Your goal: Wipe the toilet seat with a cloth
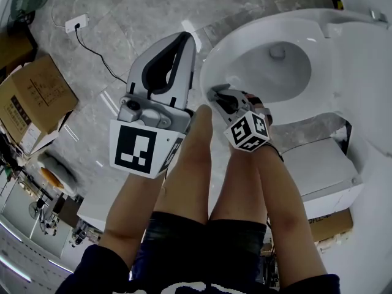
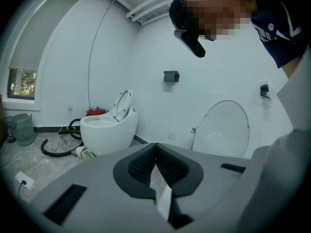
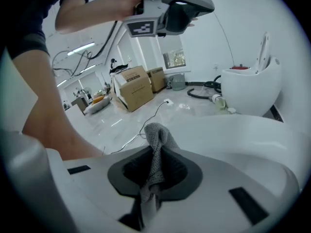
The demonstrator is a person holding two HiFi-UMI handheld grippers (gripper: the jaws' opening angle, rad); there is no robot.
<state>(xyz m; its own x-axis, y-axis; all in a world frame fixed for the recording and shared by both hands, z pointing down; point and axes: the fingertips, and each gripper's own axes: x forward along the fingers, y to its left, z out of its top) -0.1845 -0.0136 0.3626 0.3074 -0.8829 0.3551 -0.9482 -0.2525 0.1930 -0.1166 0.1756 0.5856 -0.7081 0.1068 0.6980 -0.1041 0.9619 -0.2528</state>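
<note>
The right gripper (image 1: 221, 94) pinches the cloth (image 3: 156, 141) just by the toilet seat (image 1: 214, 60); the left gripper (image 1: 184, 41) is closed, empty

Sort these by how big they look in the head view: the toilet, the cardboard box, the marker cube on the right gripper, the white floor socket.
Largest to smallest:
1. toilet
2. cardboard box
3. marker cube (nearer the camera, so its rank is unsure)
4. white floor socket

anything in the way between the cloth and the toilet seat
Nothing visible. The cloth, pinched in the right gripper, is right by the toilet seat. The left gripper is off to the side, shut and empty.
</note>
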